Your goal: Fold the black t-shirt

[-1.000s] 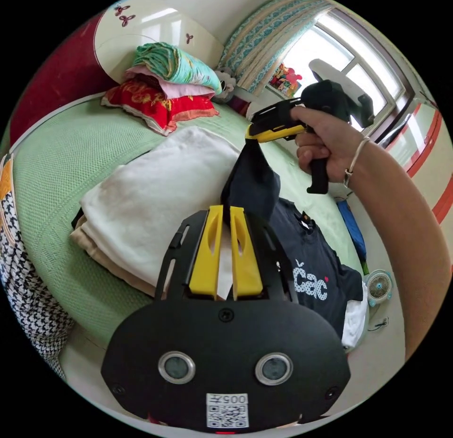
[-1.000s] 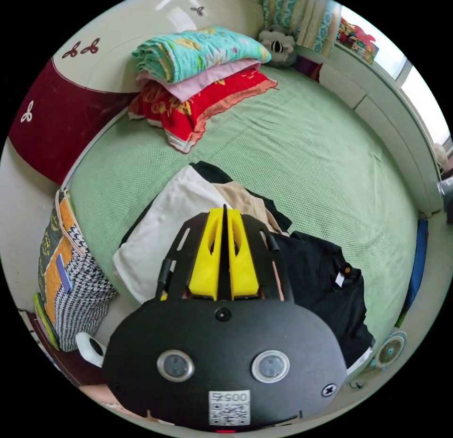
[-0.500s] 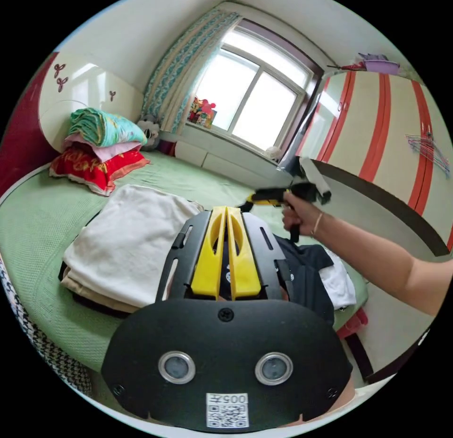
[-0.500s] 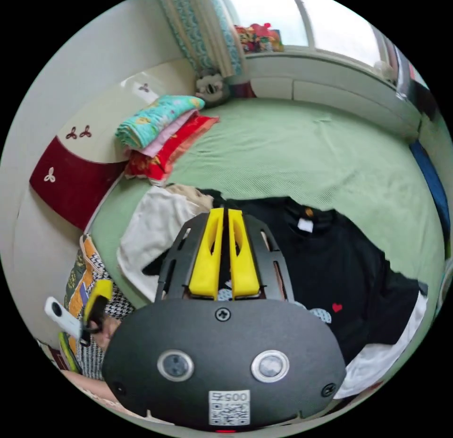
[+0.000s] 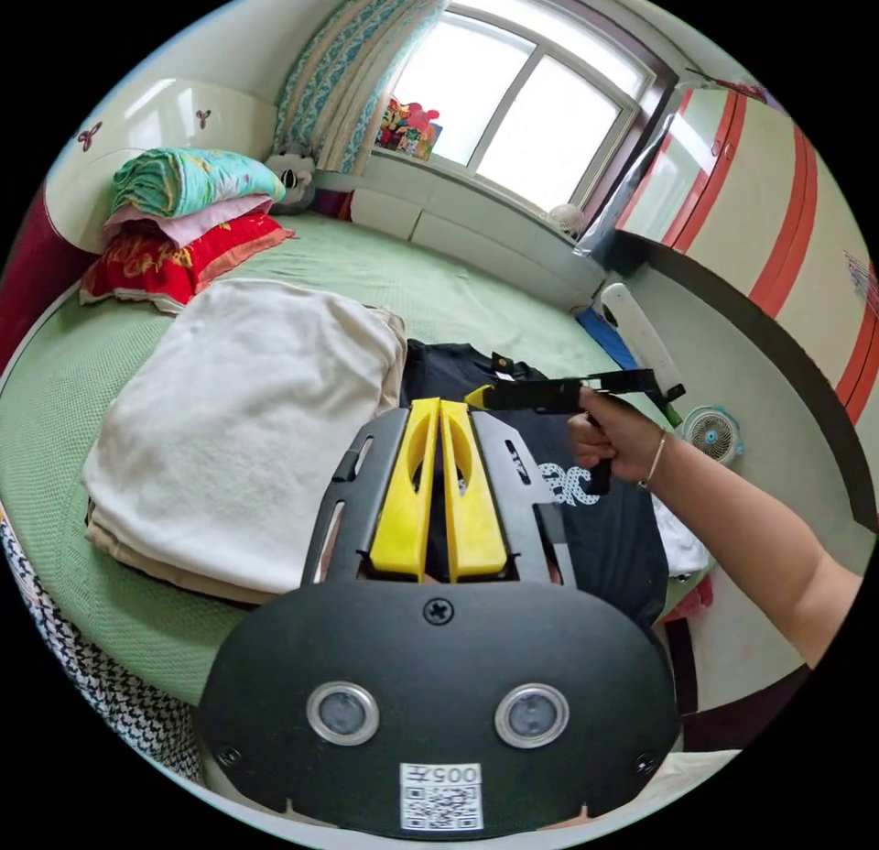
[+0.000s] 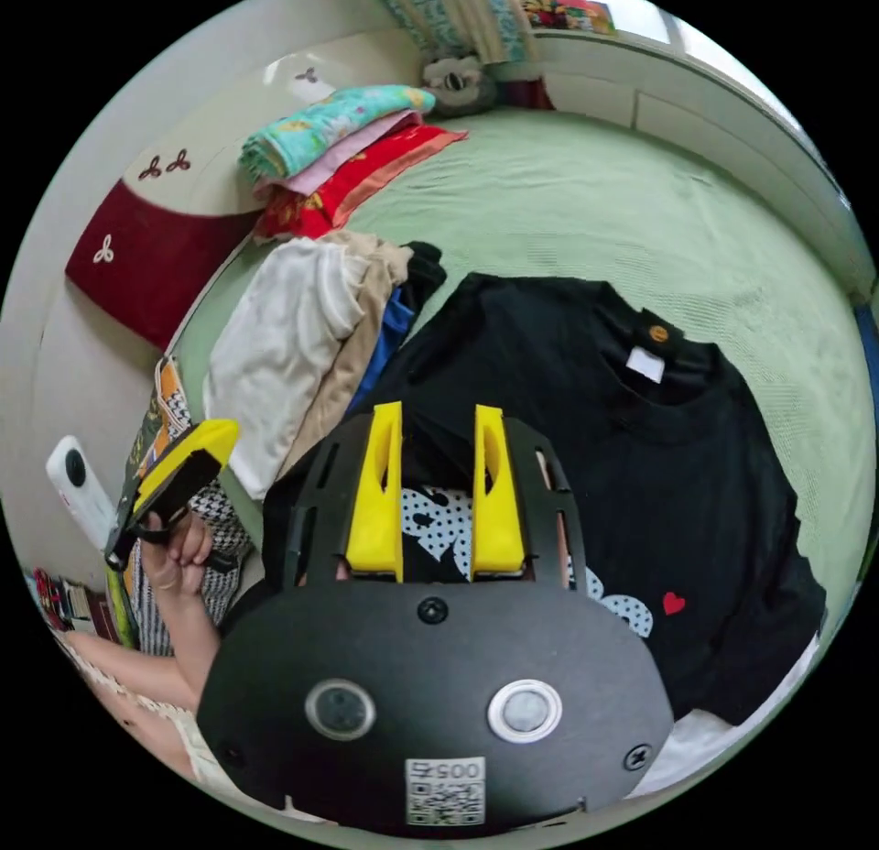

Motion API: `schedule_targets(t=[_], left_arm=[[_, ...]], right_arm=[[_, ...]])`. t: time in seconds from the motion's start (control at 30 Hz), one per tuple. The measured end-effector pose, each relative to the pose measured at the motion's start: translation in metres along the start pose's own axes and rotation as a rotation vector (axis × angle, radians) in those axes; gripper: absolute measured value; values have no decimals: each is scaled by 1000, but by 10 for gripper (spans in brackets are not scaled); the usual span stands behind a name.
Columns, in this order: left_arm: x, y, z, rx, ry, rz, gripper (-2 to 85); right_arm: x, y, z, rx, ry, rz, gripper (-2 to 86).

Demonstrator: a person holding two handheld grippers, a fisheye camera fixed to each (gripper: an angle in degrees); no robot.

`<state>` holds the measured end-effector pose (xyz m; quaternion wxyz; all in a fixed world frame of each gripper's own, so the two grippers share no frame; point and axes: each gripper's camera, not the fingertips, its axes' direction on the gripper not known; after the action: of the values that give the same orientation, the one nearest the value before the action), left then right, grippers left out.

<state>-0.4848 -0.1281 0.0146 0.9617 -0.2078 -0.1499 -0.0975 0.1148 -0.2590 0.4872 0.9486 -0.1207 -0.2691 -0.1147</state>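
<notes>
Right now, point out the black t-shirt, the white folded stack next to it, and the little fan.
black t-shirt (image 6: 696,484): right gripper view, on the chest, right of the neck label.
white folded stack (image 5: 238,419): left gripper view, on the top white layer.
little fan (image 5: 711,433): left gripper view, on its round grille.

The t-shirt (image 6: 586,429) is seen as matt black cloth with a smooth printed motif. The bedcover (image 6: 586,218) is woven green cloth with a rough, netted texture. The jaws of the right gripper (image 6: 438,429) are made of matt yellow plastic on a black plastic body. The headboard (image 5: 156,122) is finished glossy.
</notes>
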Motion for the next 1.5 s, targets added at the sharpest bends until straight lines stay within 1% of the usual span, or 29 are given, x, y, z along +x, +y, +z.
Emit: schedule_targets(t=[0.07, 0.2, 0.3, 0.33, 0.4, 0.5, 0.57, 0.63, 0.7, 0.77, 0.83, 0.87, 0.93, 1.0, 1.1, 1.2, 1.4, 1.47, 1.5], left_arm=[[1, -3, 5, -14, -26, -11, -7], [-2, -8, 6, -8, -43, -35, -7], [-4, -12, 10, -6, -33, -50, -7], [-3, -14, 12, -11, -37, -52, -7], [-1, -16, 15, -16, -41, -51, -7], [5, -21, 20, -15, -25, -45, -7], [12, -24, 26, -25, -17, -39, -7], [19, -27, 31, -36, -22, -29, -7], [24, -28, 35, -49, -30, -25, -6], [31, -31, 39, -60, -24, -30, -6], [36, -32, 41, -57, -19, -24, -6], [40, -34, 43, -57, -15, -23, -6], [45, -37, 50, -66, -11, -13, -5], [51, -40, 60, -88, -28, -5, -5], [59, -45, 78, -132, -31, -6, -6], [69, -52, 94, -160, -23, -4, -6], [81, -65, 131, -296, -109, -11, -7], [81, -67, 145, -371, -193, -30, -6], [82, -68, 147, -379, -203, -26, -6]], right_arm=[[-2, -7, 20, -26, -27, -3, 109], [0, -14, 49, -37, -169, -3, 104], [-2, -11, 63, -106, -184, -60, 68], [-2, -9, 63, -110, -177, -66, 60], [-3, 4, 47, -54, -179, -100, 42], [-3, 31, 23, -21, -210, -136, 40], [-5, 54, 14, -12, -185, -142, 42], [-8, 77, 15, -49, -191, -160, 45], [-11, 104, 31, -191, -229, -175, 47], [-14, 119, 40, -279, -213, -222, 52], [-14, 123, 35, -275, -156, -243, 56], [-11, 119, 26, -234, -130, -243, 57], [-3, 105, 10, -142, -111, -223, 59], [14, 78, -6, -22, -90, -154, 60], [33, 41, -8, 68, -39, -64, 60], [50, 8, 7, 78, 9, 21, 58], [76, -36, 50, 22, 12, 158, 40], [83, -43, 54, 33, -11, 223, 37], [85, -46, 56, 43, -35, 226, 36]])
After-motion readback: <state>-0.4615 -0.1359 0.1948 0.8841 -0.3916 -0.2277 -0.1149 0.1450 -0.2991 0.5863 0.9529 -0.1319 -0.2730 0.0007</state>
